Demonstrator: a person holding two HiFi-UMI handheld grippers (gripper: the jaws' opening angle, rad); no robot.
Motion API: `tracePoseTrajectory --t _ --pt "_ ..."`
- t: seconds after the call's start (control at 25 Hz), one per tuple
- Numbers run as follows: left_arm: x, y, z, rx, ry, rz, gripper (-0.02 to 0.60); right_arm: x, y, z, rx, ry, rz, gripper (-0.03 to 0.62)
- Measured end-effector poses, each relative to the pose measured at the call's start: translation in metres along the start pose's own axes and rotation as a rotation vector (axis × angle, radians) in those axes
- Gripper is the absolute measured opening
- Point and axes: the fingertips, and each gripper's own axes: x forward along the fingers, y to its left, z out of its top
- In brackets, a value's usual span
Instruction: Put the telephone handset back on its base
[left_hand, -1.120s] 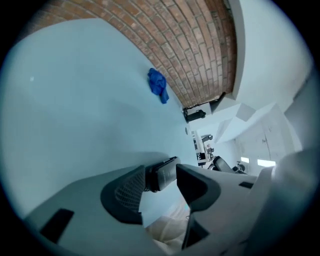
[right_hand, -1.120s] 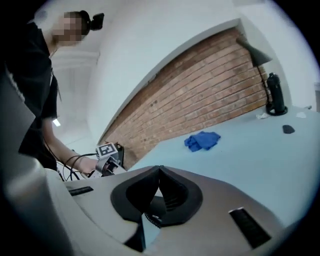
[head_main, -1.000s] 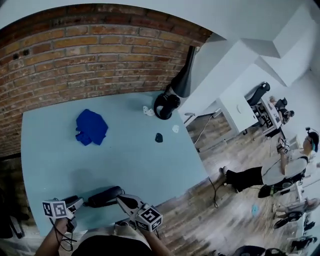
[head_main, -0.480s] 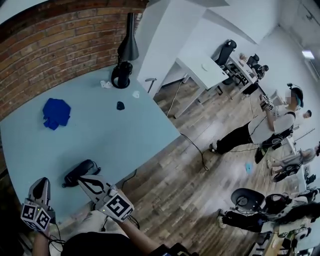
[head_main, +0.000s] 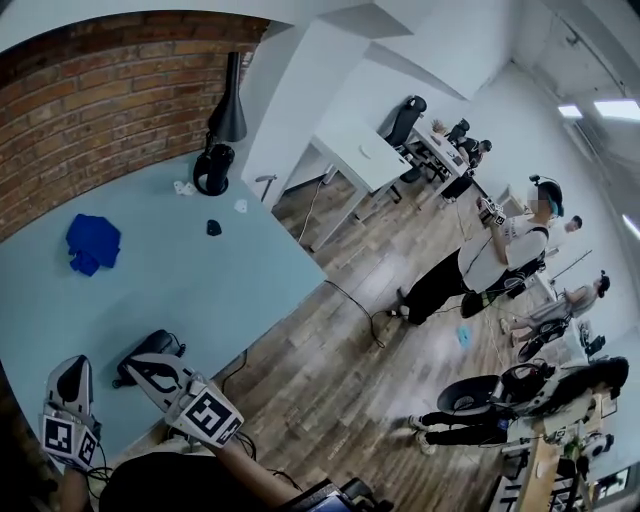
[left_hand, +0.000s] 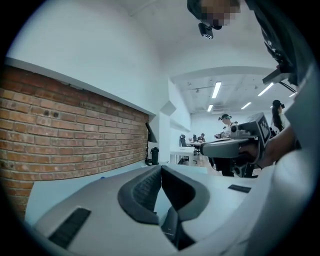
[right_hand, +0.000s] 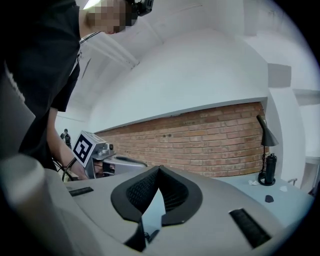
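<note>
From the head view, the brick wall (head_main: 90, 110) closes the scene from 9 to 11 o'clock. The light blue table (head_main: 200, 290) runs out from it to a corner near the centre. Its near edge slants from that corner down toward 7 o'clock. Most of the tabletop is bare.

A crumpled blue cloth (head_main: 92, 243) lies at 9 o'clock, well apart from everything else. The left gripper (head_main: 72, 365) hangs at 8 o'clock over the near edge. Its ribbed pads (left_hand: 146, 190) meet at the tips with nothing between them.

The black telephone (head_main: 145, 355) sits at 7 o'clock, just inside that edge. Handset and base cannot be told apart at this size. The right gripper (head_main: 137, 362) points at it, with its tips just beside the telephone; contact cannot be judged. Its pads (right_hand: 142, 190) are together at the tips and empty.

A black desk lamp (head_main: 222, 140) stands at 11 o'clock by the far edge. White scraps (head_main: 183, 187) and a small dark object (head_main: 213, 228) lie near it.

Beyond the table, wooden floor (head_main: 340, 380) lies open from 1 to 5 o'clock. A thin cable (head_main: 355, 303) crosses it. A white desk (head_main: 365, 155) stands at 1 o'clock, and a person (head_main: 480, 262) stands at 3 o'clock.
</note>
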Motion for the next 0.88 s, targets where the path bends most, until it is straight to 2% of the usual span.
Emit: tracePoseTrajectory --t 0.44,0.88 --pt "0.013 0.007 -0.01 0.033 0.038 -0.096 0.031 0.023 0.008 -0.015 0.022 0.033 -0.038 0.011" --pt "0.037 0.005 -0.025 0.041 0.058 -0.195 0.032 0.032 -0.01 -0.037 0.044 0.071 -0.123 0.011"
